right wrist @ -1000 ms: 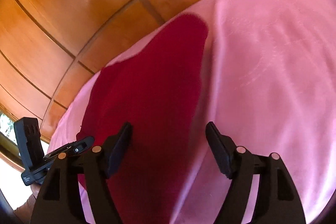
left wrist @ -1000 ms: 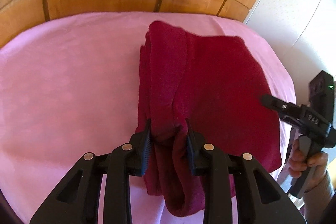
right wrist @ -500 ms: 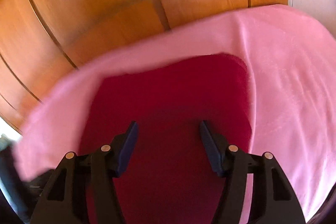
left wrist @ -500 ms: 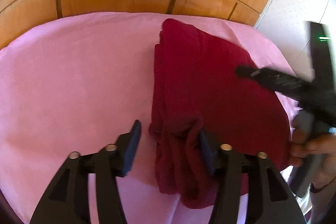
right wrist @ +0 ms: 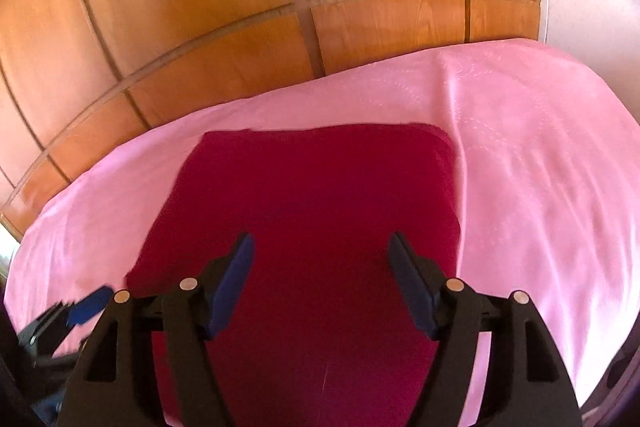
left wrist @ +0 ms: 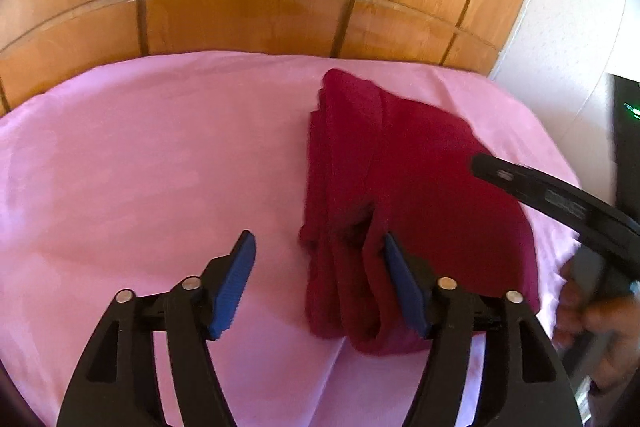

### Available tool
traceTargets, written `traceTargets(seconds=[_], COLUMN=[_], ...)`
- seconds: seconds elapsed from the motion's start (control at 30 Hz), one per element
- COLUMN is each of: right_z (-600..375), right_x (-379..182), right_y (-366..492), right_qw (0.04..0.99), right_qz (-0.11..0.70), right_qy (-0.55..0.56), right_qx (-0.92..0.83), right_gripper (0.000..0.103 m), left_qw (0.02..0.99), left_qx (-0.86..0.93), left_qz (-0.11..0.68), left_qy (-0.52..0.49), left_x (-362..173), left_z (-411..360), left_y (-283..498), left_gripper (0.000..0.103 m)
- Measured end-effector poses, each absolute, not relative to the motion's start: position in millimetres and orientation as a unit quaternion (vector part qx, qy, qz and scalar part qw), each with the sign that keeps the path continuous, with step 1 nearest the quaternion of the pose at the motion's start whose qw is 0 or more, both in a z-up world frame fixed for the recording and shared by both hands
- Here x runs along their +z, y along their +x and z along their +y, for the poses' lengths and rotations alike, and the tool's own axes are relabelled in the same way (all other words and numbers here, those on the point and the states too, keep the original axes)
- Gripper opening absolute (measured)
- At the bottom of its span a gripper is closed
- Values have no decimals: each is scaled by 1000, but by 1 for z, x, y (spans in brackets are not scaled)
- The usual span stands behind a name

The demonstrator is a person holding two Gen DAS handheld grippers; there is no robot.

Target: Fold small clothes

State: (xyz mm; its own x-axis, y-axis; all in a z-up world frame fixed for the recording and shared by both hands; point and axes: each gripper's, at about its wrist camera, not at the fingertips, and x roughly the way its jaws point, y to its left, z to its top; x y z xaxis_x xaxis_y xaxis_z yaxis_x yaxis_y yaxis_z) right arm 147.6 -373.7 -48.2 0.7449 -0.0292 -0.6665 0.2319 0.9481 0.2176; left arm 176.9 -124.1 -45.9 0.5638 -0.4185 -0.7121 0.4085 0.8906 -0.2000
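Note:
A dark red garment point(left wrist: 420, 167), folded into a rough rectangle, lies on a pink sheet point(left wrist: 160, 167). My left gripper point(left wrist: 317, 241) hovers at its near left edge with jaws opening; the bunched fold sits by the right pad without being pinched. In the right wrist view the same garment point(right wrist: 320, 179) lies flat under my right gripper point(right wrist: 321, 239), whose jaws are opening with nothing pressed between them. One black finger of the right gripper point(left wrist: 520, 183) reaches over the garment's right side, held by a hand point(left wrist: 592, 315). The left gripper's blue pad point(right wrist: 86, 307) shows at the lower left.
Wooden panelling point(left wrist: 240, 19) rises right behind the sheet's far edge, and a white wall point(left wrist: 560, 47) stands at the right. The pink sheet point(right wrist: 540, 167) spreads wide on both sides of the garment, with light wrinkles to the right.
My left gripper let go of the garment's bunched edge and spread its jaws, drawing back to the left. My right gripper swung over the garment and now faces it squarely.

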Motion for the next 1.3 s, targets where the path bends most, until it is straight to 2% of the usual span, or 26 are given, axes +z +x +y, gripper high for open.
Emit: traceTargets(seconds=[0.2, 0.33, 0.4, 0.5, 0.57, 0.77, 0.83, 0.9, 1.3], right_z=[-347, -343, -344, -341, -335, -309, -303, -298, -275], right_x=[-69, -60, -54, -49, -47, -41, -39, -38, -28], right_y=[117, 110, 103, 90, 82, 58, 50, 45, 29], right_qw=[924, 927, 926, 924, 924, 924, 921, 920, 927], right_qz=[357, 349, 342, 334, 330, 318, 315, 313, 288], right_qy=[103, 105, 124, 152, 154, 138, 144, 146, 100], right_qx=[-88, -91, -96, -108, -117, -159, -177, -186, -221], right_gripper=[70, 71, 78, 87, 90, 100, 101, 101, 101], left_qw=[882, 891, 898, 909, 913, 926, 930, 933, 941], left_qx=[-217, -213, -210, -195, -193, -175, -164, -154, -137], left_qz=[418, 402, 386, 367, 358, 336, 330, 325, 307], left_qy=[6, 1, 7, 13, 12, 11, 13, 13, 25], left_x=[-61, -47, -38, -27, -23, -11, -8, -6, -4], left_z=[-127, -122, -117, -109, -103, -88, -83, -79, -73], left_y=[177, 166, 155, 141, 134, 112, 106, 99, 72], left_gripper=[69, 69, 69, 76, 76, 86, 87, 92, 96])
